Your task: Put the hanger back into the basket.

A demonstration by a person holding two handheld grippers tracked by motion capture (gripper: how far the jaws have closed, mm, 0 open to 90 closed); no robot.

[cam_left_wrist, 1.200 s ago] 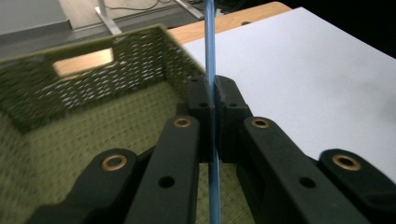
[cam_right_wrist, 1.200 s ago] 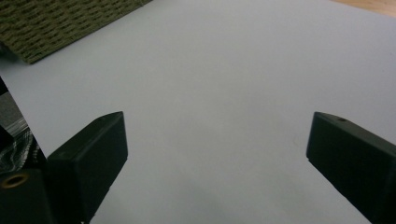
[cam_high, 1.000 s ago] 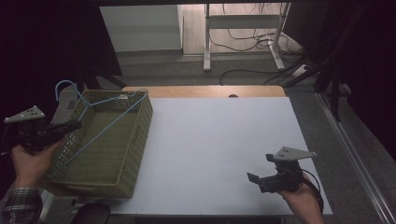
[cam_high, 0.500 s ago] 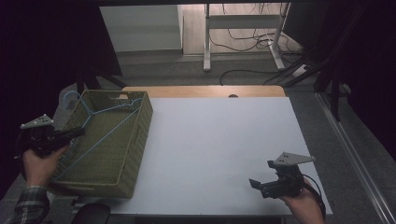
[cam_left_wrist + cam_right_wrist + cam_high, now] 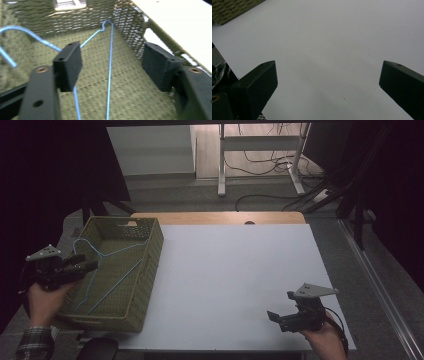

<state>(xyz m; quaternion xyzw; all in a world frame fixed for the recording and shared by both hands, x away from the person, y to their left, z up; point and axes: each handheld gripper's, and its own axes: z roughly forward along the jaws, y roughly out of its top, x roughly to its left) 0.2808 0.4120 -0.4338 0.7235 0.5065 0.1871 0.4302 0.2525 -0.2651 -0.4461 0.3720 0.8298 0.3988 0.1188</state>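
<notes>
A thin blue wire hanger (image 5: 107, 265) lies inside the olive woven basket (image 5: 145, 270) at the table's (image 5: 240, 270) left edge (hook toward the far wall). Left gripper (image 5: 111, 63) gapes over it; right gripper (image 5: 328, 82) is spread above bare table near the right corner.

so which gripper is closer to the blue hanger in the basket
Left. The left gripper is over the green basket, jaws open around the blue hanger. The right gripper is far across the white table, near its front right corner.

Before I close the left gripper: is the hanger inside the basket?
Yes, the blue hanger lies on the floor of the green basket.
</notes>
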